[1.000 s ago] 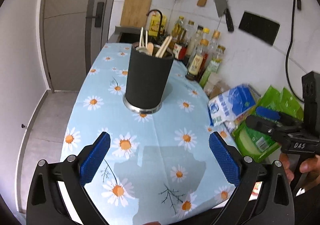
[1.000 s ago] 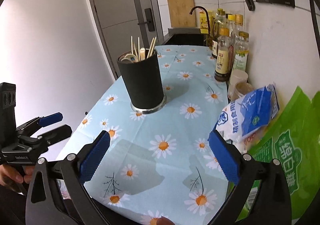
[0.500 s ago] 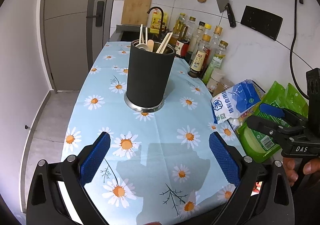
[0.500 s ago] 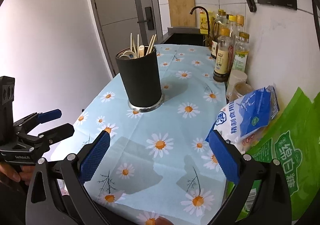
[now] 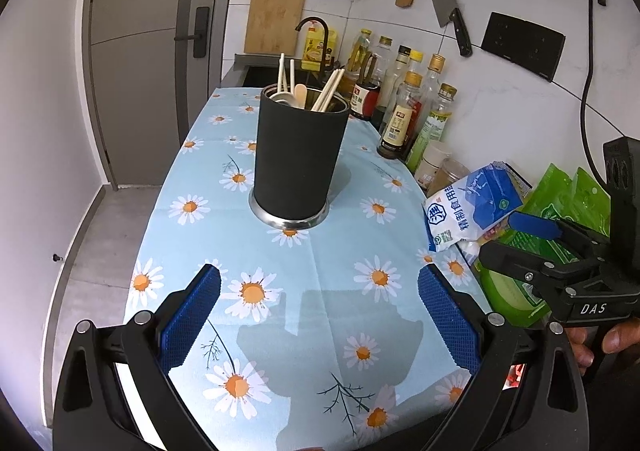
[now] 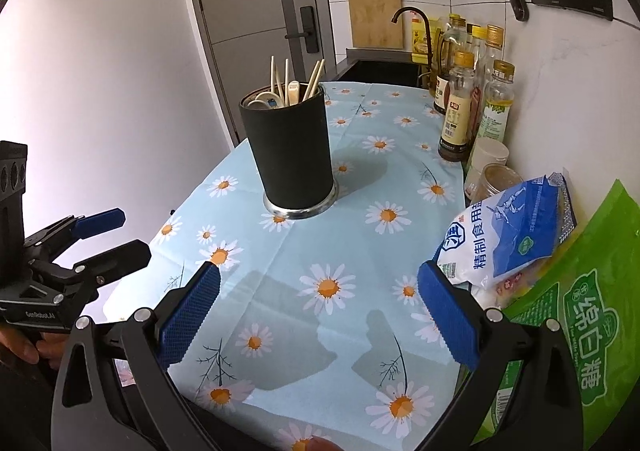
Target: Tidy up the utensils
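A black holder at frame centre holds chopsticks and spoons. Both tools, left and right, are spread wide and hold nothing.

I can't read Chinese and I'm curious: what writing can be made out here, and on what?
"DAS": right gripper body, left wrist view.
"GenRobot.AI", small: left gripper body, right wrist view.
"精制食用盐": blue-and-white bag.
"绵白糖": green bag.
Bottle labels: too small to read.
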{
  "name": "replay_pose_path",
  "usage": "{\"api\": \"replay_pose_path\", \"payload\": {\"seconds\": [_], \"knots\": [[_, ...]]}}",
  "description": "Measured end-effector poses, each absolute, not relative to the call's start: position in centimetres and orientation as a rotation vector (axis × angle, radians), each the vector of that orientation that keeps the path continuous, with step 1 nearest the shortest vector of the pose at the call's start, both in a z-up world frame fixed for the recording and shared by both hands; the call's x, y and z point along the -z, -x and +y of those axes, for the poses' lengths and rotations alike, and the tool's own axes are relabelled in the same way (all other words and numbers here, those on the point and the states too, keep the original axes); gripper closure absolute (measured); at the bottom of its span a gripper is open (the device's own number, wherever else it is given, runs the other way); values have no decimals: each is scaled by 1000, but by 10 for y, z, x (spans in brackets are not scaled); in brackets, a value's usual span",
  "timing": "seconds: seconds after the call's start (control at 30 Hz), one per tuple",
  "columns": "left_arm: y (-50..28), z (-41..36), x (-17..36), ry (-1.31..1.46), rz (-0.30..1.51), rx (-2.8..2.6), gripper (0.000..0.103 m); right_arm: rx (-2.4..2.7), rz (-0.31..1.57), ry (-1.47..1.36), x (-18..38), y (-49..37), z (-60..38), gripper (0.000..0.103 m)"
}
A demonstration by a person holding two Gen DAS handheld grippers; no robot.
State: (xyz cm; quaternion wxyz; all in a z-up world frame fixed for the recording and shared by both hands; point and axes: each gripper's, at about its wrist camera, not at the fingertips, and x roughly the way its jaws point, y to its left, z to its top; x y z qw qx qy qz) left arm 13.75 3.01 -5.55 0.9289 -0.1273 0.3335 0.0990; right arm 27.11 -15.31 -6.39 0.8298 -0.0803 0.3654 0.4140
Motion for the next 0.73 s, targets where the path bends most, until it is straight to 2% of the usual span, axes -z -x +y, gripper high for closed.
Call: {"api": "replay_pose_path", "payload": {"seconds": [0.73], "knots": [[-136, 33, 59, 293, 699, -211, 7, -856, 798, 174, 69, -273, -154, 5]]}}
